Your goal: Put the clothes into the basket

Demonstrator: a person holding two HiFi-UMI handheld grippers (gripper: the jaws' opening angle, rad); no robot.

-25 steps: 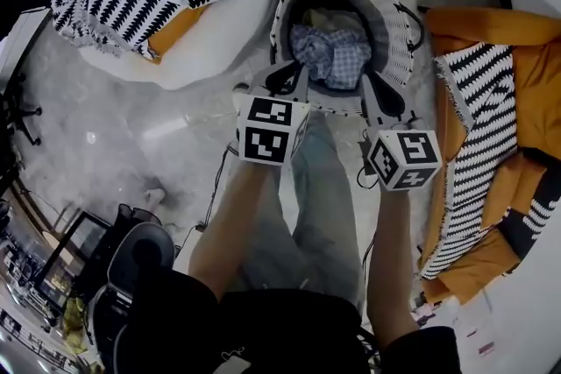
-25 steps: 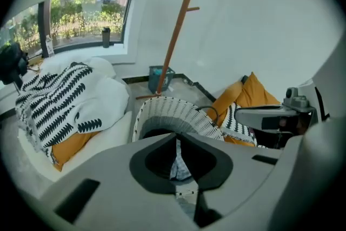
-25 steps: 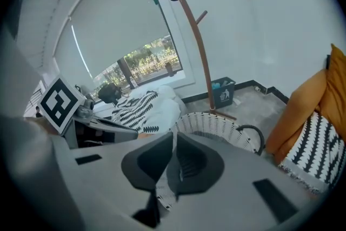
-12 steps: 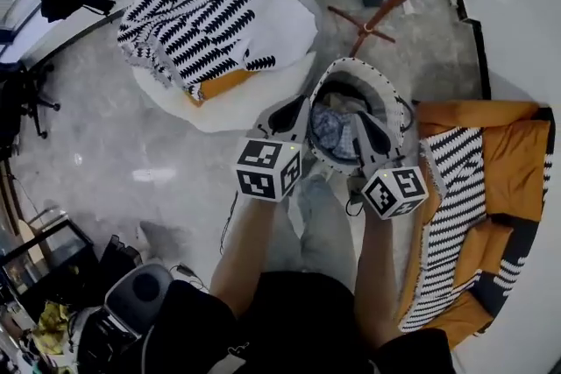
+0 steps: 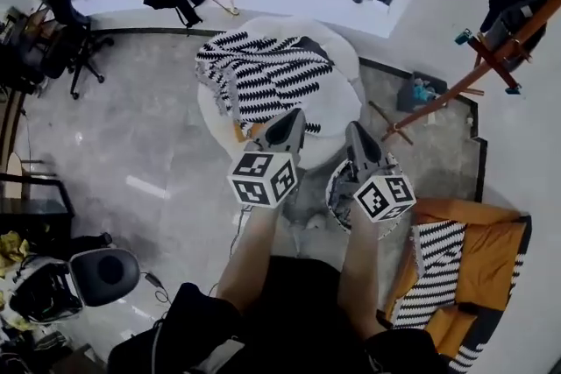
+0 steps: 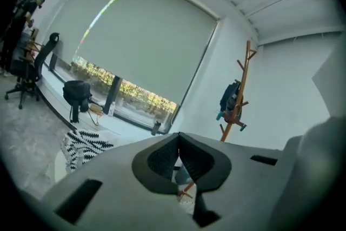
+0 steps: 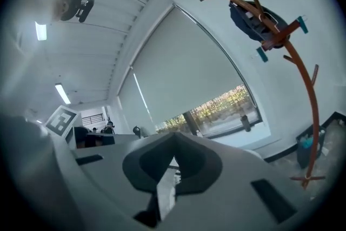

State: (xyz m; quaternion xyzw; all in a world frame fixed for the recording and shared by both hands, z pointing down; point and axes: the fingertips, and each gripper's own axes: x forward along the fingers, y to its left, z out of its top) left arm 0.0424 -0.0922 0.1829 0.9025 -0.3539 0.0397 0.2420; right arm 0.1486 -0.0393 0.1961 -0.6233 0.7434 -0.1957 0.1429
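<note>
- Tools held up side by side in the head view: our left tool (image 5: 294, 115) and right tool (image 5: 353, 129) point away from us.
- Each tool's own view shows its jaws pressed together, holding nothing.
- Head view places the basket (image 5: 333, 197) on the floor, half hidden under the right tool, beside an orange cushion (image 5: 478, 215); we cannot make out its contents.
- Tool views instead show a coat rack (image 7: 312, 111) and a window blind (image 6: 146, 35).

perhaps an office: swivel chair (image 5: 70, 35), coat stand (image 5: 456, 81)
</note>
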